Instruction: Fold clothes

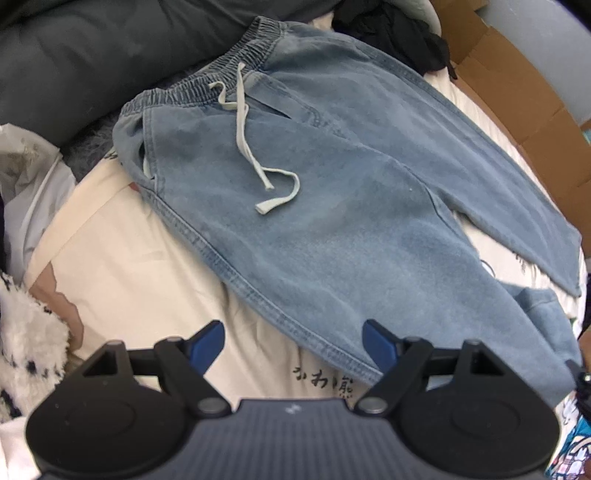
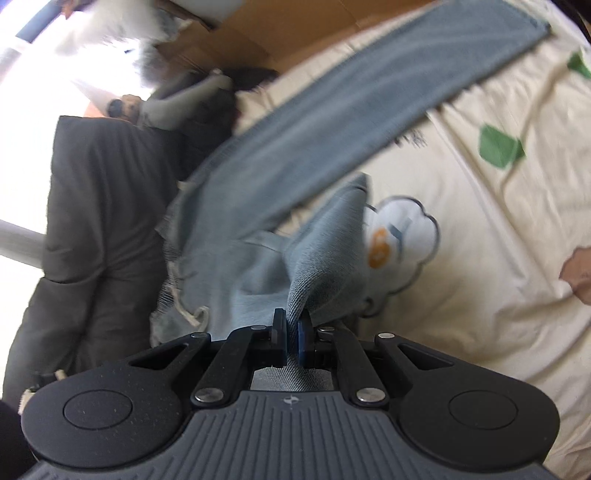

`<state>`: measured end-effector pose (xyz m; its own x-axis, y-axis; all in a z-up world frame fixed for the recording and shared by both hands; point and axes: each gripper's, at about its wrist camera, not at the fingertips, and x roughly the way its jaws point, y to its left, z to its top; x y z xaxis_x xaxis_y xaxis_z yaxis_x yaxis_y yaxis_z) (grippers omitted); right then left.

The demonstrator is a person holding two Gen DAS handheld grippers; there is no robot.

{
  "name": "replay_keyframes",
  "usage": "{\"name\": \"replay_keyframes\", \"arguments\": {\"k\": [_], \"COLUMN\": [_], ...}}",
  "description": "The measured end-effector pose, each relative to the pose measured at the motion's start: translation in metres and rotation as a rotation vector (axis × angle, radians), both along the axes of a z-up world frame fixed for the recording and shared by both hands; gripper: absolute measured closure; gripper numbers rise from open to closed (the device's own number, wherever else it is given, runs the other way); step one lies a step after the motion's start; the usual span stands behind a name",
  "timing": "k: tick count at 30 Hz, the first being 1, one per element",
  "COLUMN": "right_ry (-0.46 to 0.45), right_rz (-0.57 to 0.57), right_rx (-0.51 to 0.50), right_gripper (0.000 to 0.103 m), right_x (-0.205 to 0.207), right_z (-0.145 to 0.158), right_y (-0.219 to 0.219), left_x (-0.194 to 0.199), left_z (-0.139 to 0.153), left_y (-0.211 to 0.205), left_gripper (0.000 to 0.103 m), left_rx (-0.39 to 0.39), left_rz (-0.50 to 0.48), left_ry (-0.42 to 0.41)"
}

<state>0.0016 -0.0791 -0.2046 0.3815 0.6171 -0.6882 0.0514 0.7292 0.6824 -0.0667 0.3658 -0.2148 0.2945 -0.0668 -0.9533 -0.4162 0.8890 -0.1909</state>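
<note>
We saw a bed [image 1: 122, 266] covered in a cream printed sheet, and we place everything else against the blue denim trousers [image 1: 332, 206] spread across it. The trousers lay flat, elastic waistband toward the far side and the 2 legs running toward the near right. Beyond the waistband sat a dark grey cushion [image 1: 74, 62], and past the far edge of the trousers lay a heap of black clothing [image 1: 399, 33] beside brown cardboard [image 1: 517, 110]. To the left of the trousers, off the sheet's edge, we noticed a fluffy white and black item [image 1: 26, 332].

On the trousers' front, a pale drawstring [image 1: 243, 122] trailed from the waistband and looped down over the fabric.

Our left hand-held gripper [image 1: 293, 341] hovered at the near seam of the trousers, its blue-padded fingers spread wide and holding nothing. Our right hand-held gripper [image 2: 291, 332] was pinched narrow on a fold of the trousers, lifting that cloth off the sheet, while one leg stretched away across the bed.
</note>
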Motion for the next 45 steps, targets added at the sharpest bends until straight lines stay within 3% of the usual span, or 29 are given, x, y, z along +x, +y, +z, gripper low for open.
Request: {"name": "replay_keyframes", "arguments": {"k": [7,11,20,28,31,33,35,40,45], "right_ry": [-0.091,-0.11,-0.087,-0.078,-0.032,-0.022,-0.024,-0.031,-0.034], "right_rz": [0.017,0.052,0.153,0.223,0.232,0.248,0.255,0.236,0.137], "right_rx": [0.054,0.048,0.082,0.098,0.11,0.121,0.122,0.12,0.124], "right_gripper": [0.1,0.1,0.1,0.099,0.092,0.063,0.051,0.051,0.051], "right_x": [0.003,0.017,0.062,0.1,0.111,0.115,0.116,0.116,0.108], "right_z": [0.057,0.069,0.024,0.006,0.0,-0.003,-0.003,0.001,0.001], "right_y": [0.018,0.036,0.093,0.136,0.153,0.164,0.17,0.164,0.122], "left_x": [-0.005,-0.006,-0.004,-0.004,-0.003,-0.002,-0.001,0.001,0.003], "left_z": [0.005,0.005,-0.003,-0.013,-0.011,-0.009,-0.006,0.0,0.002], "left_y": [0.004,0.009,0.018,0.036,0.04,0.042,0.043,0.043,0.034], "left_gripper": [0.02,0.02,0.02,0.02,0.02,0.02,0.02,0.02,0.02], "left_rx": [-0.008,-0.016,-0.036,-0.039,-0.038,-0.036,-0.035,-0.033,-0.046], "left_rz": [0.01,0.025,0.044,0.078,0.087,0.089,0.091,0.091,0.077], "left_ry": [-0.019,-0.024,-0.017,0.005,0.002,-0.004,-0.01,-0.029,-0.044]}}
